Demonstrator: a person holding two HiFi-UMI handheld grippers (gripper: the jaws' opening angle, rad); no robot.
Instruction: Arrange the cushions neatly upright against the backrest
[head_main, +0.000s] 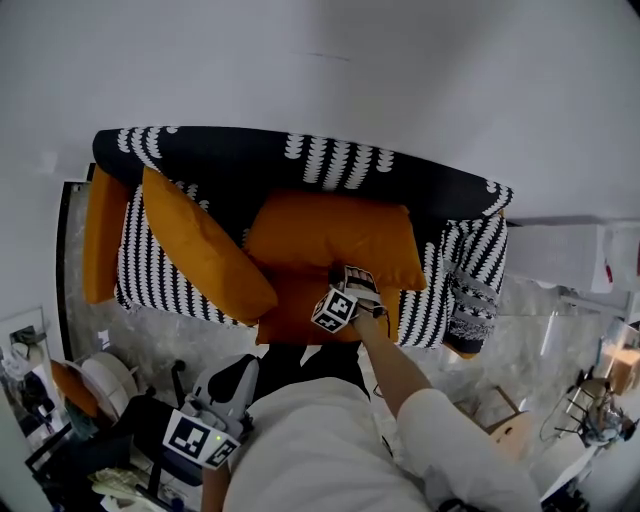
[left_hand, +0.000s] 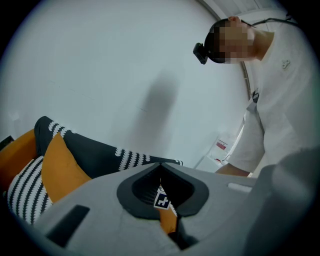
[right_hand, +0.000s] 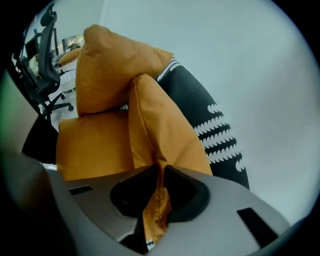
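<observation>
On the sofa, one orange cushion (head_main: 335, 240) rests against the black patterned backrest (head_main: 300, 160). A second orange cushion (head_main: 205, 245) leans slantwise at the left. My right gripper (head_main: 343, 270) reaches down to the middle cushion's lower edge. In the right gripper view the jaws (right_hand: 161, 167) are pinched on that cushion's seam (right_hand: 165, 130), with fabric running between the pads. My left gripper (head_main: 232, 375) hangs low in front of the sofa, away from the cushions. Its jaws (left_hand: 161, 165) meet at the tips with nothing in them.
An orange seat cushion (head_main: 300, 310) lies under the right gripper. The sofa has an orange left arm (head_main: 103, 235) and a striped right arm (head_main: 470, 290). An office chair (right_hand: 42, 70) and clutter (head_main: 90, 400) stand at the left, a white unit (head_main: 560, 255) at the right.
</observation>
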